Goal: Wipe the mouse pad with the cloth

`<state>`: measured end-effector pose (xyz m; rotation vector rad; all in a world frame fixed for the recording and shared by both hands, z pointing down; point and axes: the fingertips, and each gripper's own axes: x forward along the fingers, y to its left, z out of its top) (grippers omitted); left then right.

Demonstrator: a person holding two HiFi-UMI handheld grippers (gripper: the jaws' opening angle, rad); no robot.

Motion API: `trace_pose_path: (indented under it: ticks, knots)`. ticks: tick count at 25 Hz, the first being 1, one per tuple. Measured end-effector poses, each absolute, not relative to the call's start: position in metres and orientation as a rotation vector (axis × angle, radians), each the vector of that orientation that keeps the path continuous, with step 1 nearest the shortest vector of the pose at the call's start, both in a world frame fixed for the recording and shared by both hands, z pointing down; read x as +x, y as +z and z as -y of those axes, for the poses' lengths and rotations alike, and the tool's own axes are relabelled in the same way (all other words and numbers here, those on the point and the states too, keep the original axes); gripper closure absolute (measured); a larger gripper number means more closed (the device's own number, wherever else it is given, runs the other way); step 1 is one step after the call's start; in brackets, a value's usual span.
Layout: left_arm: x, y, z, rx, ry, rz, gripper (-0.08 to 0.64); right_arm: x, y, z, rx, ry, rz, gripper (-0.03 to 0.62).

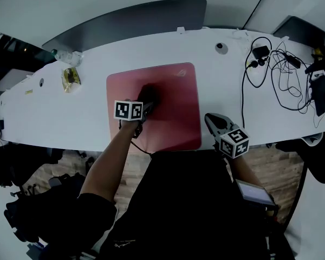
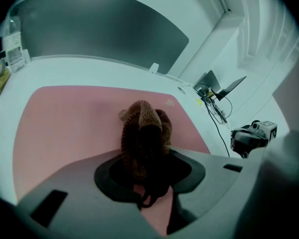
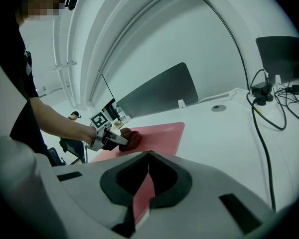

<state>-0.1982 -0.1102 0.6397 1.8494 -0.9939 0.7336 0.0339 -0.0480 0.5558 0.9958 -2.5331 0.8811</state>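
Observation:
A pink mouse pad (image 1: 173,93) lies in the middle of the white table (image 1: 65,118). My left gripper (image 1: 145,106) is over the pad's left half, shut on a brown knitted cloth (image 1: 149,93). In the left gripper view the bunched cloth (image 2: 144,128) sticks out past the jaws and rests on the pad (image 2: 65,123). My right gripper (image 1: 215,123) sits by the pad's front right corner, shut with nothing in it. The right gripper view looks over its closed jaws (image 3: 148,156) to the pad (image 3: 162,133), the cloth (image 3: 131,139) and the left gripper (image 3: 108,137).
Tangled black cables with a charger (image 1: 276,64) and a dark device (image 1: 322,93) lie at the table's right end. A grey partition (image 1: 141,18) stands behind the table. A snack packet (image 1: 70,78) and a bottle (image 1: 65,56) sit far left. The table's front edge runs just below the pad.

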Motion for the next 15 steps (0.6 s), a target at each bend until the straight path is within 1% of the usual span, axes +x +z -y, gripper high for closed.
trace_pose_path:
  ticks: [15]
  knots:
    - [-0.288, 0.639, 0.095, 1.775, 0.709, 1.141, 0.423, 0.015, 0.555, 0.045, 0.945, 0.860, 2.533, 0.566]
